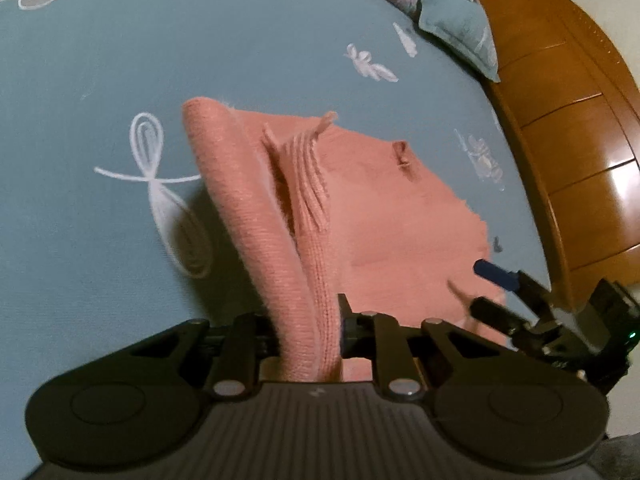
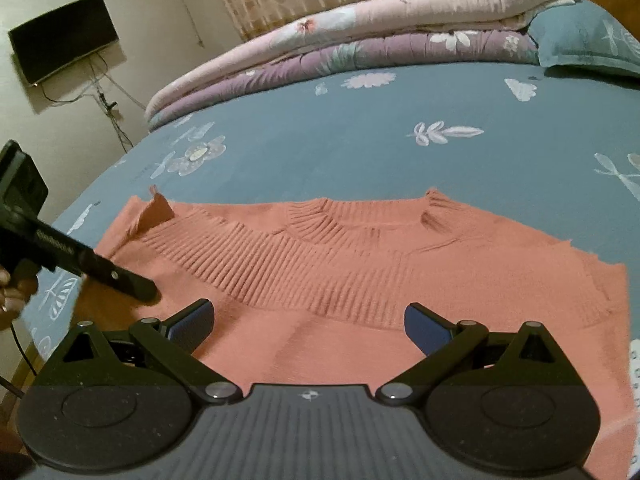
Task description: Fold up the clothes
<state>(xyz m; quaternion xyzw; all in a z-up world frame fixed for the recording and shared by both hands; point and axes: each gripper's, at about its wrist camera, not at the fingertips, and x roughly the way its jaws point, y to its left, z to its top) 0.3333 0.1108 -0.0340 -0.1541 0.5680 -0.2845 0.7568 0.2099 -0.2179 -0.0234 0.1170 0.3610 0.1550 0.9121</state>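
A pink knit sweater (image 2: 320, 264) lies spread on the blue bed sheet (image 2: 360, 140), with its ribbed collar on the far side. In the left wrist view my left gripper (image 1: 308, 328) is shut on a raised fold of the sweater (image 1: 256, 208). That fold rises from the sheet as a steep ridge into the jaws. My right gripper (image 2: 308, 316) stands open just over the sweater's body, with nothing between its blue pads (image 2: 424, 328). The left wrist view shows the right gripper (image 1: 486, 290) at the sweater's right edge. The left gripper (image 2: 140, 286) reaches in over the sweater's left side.
Folded quilts (image 2: 340, 52) and a blue pillow (image 2: 588, 36) lie along the bed's far side. A wooden headboard (image 1: 568, 140) borders the bed on the right. A dark screen (image 2: 60, 36) with cables hangs on the wall. A hand (image 2: 12, 288) holds the left gripper.
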